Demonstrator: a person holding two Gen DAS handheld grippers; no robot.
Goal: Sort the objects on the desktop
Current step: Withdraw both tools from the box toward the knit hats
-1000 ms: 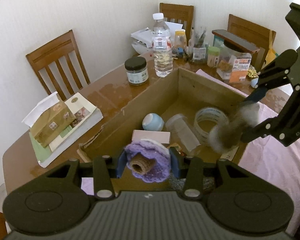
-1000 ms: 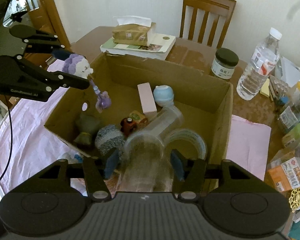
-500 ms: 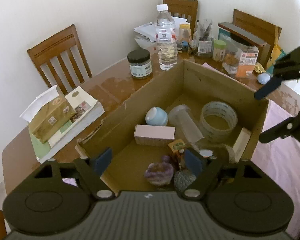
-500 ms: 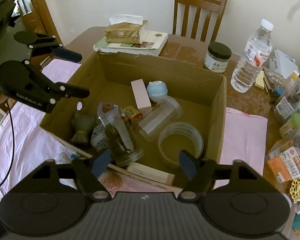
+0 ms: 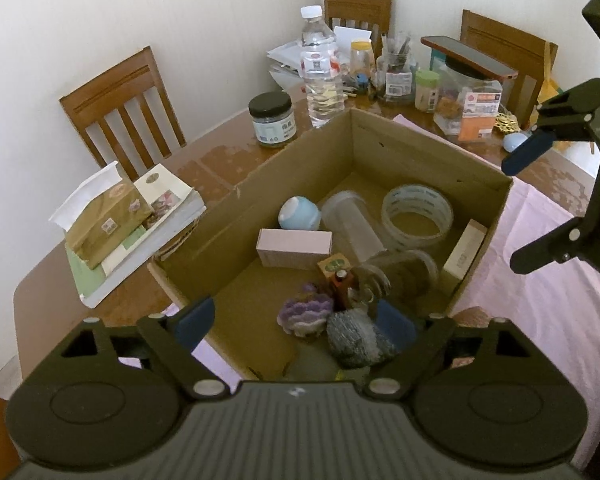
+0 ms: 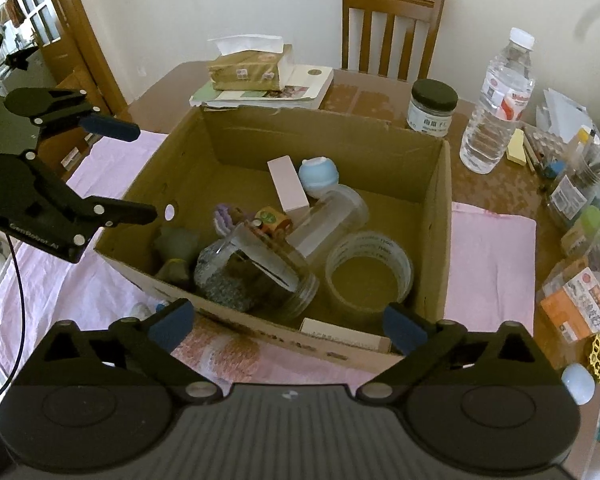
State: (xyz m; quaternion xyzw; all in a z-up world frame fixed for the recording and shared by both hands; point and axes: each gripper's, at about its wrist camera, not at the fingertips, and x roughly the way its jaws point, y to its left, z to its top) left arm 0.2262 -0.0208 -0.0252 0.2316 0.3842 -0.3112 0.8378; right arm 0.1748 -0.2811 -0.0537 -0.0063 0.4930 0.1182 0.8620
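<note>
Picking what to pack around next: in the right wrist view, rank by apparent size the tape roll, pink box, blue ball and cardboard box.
1. cardboard box
2. tape roll
3. pink box and blue ball look alike in size; not ranked.

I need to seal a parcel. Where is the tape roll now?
The tape roll lies flat in the box, at the right of the right wrist view, beside the clear tube.
</note>
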